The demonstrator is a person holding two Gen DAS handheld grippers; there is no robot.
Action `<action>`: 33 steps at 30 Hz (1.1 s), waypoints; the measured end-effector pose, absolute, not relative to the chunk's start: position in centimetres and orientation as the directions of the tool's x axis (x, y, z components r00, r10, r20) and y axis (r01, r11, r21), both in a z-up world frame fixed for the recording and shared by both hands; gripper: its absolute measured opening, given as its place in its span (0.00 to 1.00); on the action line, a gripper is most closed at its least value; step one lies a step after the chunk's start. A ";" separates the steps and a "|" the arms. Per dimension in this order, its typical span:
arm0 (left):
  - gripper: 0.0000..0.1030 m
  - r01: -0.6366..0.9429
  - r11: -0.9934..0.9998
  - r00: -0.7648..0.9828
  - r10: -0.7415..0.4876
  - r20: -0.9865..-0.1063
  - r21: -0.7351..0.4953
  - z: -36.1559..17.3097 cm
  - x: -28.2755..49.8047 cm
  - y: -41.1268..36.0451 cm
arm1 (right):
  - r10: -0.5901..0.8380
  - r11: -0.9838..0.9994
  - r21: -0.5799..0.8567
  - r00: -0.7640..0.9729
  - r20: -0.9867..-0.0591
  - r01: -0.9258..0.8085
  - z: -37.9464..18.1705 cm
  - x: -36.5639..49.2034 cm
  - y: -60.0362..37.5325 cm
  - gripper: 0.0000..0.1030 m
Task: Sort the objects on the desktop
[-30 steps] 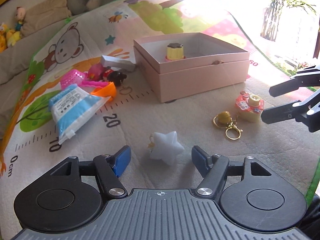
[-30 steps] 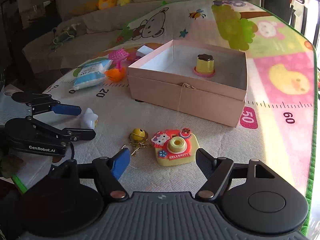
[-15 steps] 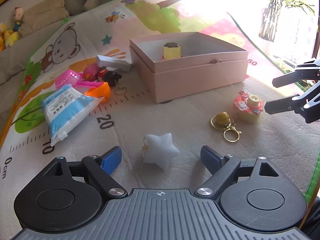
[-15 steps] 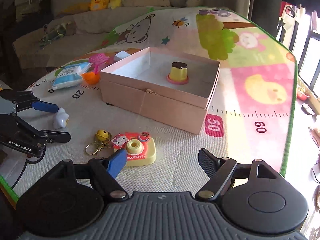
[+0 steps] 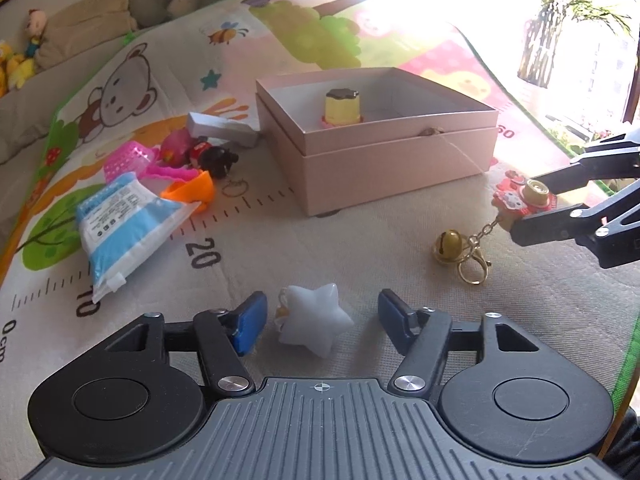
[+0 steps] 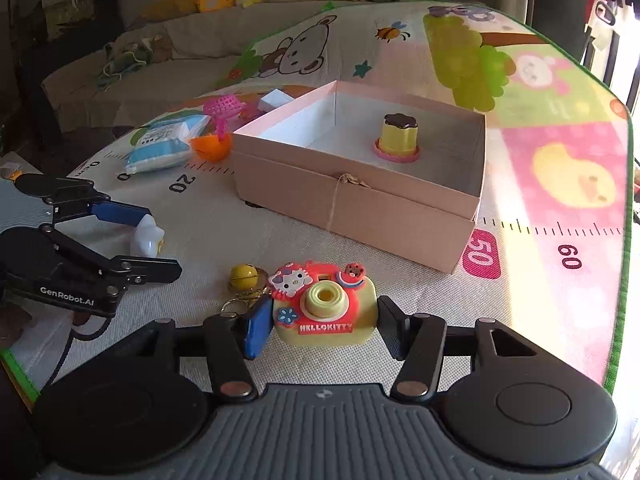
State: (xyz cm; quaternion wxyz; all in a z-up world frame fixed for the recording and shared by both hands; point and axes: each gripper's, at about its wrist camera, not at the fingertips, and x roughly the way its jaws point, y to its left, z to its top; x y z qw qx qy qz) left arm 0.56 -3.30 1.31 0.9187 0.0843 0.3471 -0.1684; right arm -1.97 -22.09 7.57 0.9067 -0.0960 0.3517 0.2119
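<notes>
A white star toy lies on the mat between the fingers of my open left gripper; it also shows in the right wrist view. My right gripper has its fingers around the Hello Kitty camera toy, touching its sides; the camera rests on the mat. Its chain with a yellow bell trails to the left. The open pink box holds a yellow pudding toy. The camera also shows in the left wrist view.
A blue-white tissue pack, an orange half shell, a pink basket, small dolls and a grey case lie left of the box. The mat's green edge runs at the right.
My right gripper moved in over the camera toy and narrowed onto its sides. My left gripper moved in around the star and narrowed slightly.
</notes>
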 end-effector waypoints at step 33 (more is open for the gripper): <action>0.93 0.122 0.979 0.865 -0.025 -0.502 0.162 5.4 6.6 1.5 | 0.258 0.950 -0.040 0.849 -0.462 -0.311 19.8 7.4 -21.2 0.73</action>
